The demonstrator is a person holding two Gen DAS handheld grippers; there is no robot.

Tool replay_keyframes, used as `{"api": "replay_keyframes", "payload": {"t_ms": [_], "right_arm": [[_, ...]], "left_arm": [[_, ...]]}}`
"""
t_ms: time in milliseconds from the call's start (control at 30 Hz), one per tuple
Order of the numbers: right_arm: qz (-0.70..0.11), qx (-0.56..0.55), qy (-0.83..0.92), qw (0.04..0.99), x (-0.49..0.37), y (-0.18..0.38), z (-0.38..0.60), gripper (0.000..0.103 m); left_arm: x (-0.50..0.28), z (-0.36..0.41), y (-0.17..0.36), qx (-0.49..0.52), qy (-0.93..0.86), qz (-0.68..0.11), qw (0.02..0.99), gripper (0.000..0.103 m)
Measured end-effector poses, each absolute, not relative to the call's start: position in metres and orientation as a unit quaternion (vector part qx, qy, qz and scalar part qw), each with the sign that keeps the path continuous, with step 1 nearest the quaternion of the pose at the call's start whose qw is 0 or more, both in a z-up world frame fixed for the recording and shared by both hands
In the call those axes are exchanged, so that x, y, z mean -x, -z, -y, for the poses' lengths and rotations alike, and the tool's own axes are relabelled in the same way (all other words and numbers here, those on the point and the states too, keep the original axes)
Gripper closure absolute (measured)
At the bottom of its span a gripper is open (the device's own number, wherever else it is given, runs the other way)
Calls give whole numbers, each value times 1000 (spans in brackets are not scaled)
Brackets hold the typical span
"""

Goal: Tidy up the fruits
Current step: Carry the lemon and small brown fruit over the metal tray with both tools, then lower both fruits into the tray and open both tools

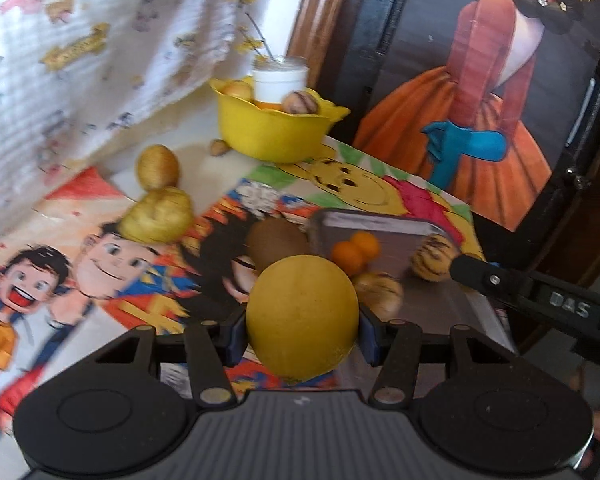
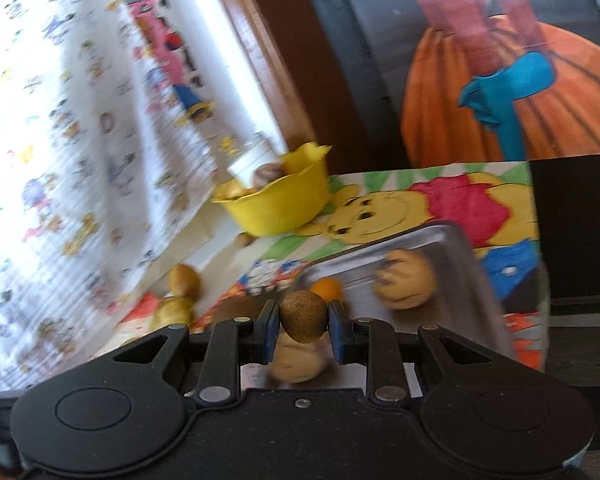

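Observation:
My left gripper [image 1: 302,334] is shut on a large round yellow fruit [image 1: 302,316], held above the cartoon-printed table. My right gripper [image 2: 303,322] is shut on a small brown kiwi-like fruit [image 2: 303,315] above the metal tray [image 2: 456,248]. The tray [image 1: 380,226] holds small orange fruits [image 1: 356,250], striped yellow fruits [image 1: 434,262] and another [image 2: 406,284]. A yellow bowl [image 1: 274,130] at the back holds fruit and a white jar [image 1: 280,80]. A brown kiwi [image 1: 276,242] and two yellow-brown fruits [image 1: 158,214] lie on the table.
The right gripper's arm [image 1: 540,300] reaches in over the tray from the right. A printed curtain [image 1: 80,60] hangs at left. A painted picture [image 1: 480,80] leans behind the table. A small nut-like fruit [image 1: 220,147] lies beside the bowl.

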State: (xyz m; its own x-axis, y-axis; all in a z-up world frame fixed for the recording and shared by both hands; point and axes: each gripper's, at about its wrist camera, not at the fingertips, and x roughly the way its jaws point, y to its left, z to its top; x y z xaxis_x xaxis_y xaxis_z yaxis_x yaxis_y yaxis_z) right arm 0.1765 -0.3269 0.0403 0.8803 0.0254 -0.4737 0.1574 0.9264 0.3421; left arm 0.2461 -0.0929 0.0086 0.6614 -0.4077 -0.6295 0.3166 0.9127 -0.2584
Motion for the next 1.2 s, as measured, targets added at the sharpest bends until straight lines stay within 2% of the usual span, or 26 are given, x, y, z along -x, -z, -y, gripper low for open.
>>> {"api": "replay_keyframes", "payload": {"t_ms": [333, 567, 1200], "right_arm": [[-249, -183, 57, 949, -169, -18, 369, 75], [-275, -112, 42, 954, -188, -14, 373, 75], [-324, -82, 23, 942, -225, 2, 382, 75]], "left_arm": [[-233, 136, 6, 48, 223, -378, 897, 45], [-238, 159, 17, 16, 242, -388, 889, 45], [-246, 179, 32, -21, 252, -379, 890, 45]]}}
